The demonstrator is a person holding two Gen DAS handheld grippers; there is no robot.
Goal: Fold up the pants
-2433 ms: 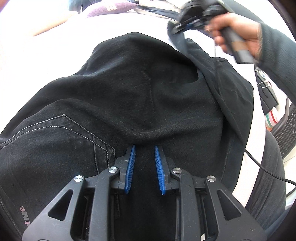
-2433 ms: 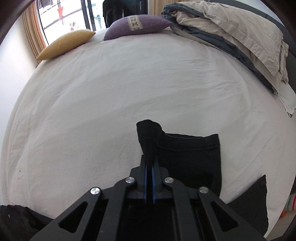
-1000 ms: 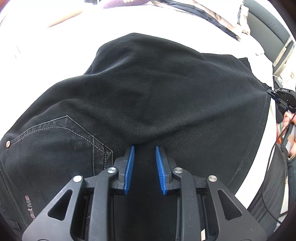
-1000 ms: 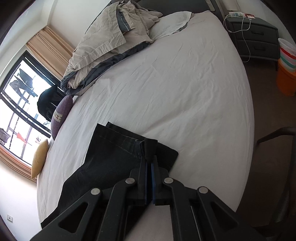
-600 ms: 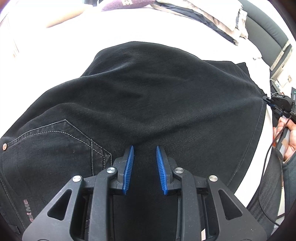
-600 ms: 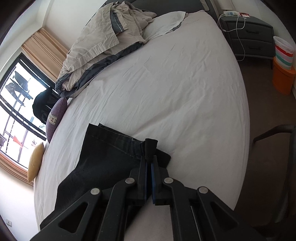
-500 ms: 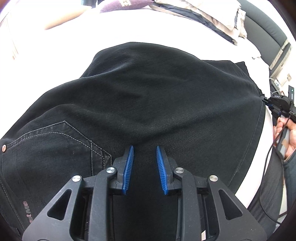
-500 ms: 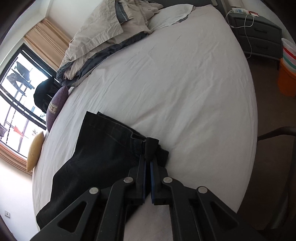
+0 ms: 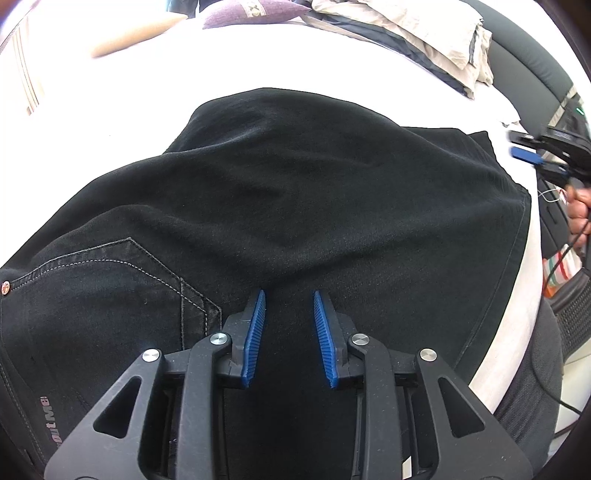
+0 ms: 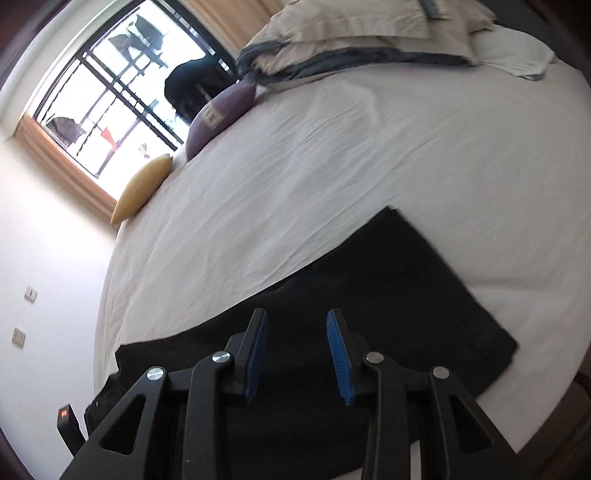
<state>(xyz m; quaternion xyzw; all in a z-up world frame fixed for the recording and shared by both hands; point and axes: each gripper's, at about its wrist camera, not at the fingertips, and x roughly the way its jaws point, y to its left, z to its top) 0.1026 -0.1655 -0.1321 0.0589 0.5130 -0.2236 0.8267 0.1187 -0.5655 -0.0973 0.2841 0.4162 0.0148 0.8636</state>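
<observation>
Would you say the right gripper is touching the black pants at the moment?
Apart. In the left wrist view the right gripper hangs open past the edge of the black pants, with white bed sheet showing between them.

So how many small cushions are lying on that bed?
2: a purple cushion by the heaped duvet, and a yellow cushion below it near the window. Others may be hidden.

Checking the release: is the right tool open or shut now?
Open: the right tool shows a clear gap between its blue pads, nothing pinched, over the black pants.
</observation>
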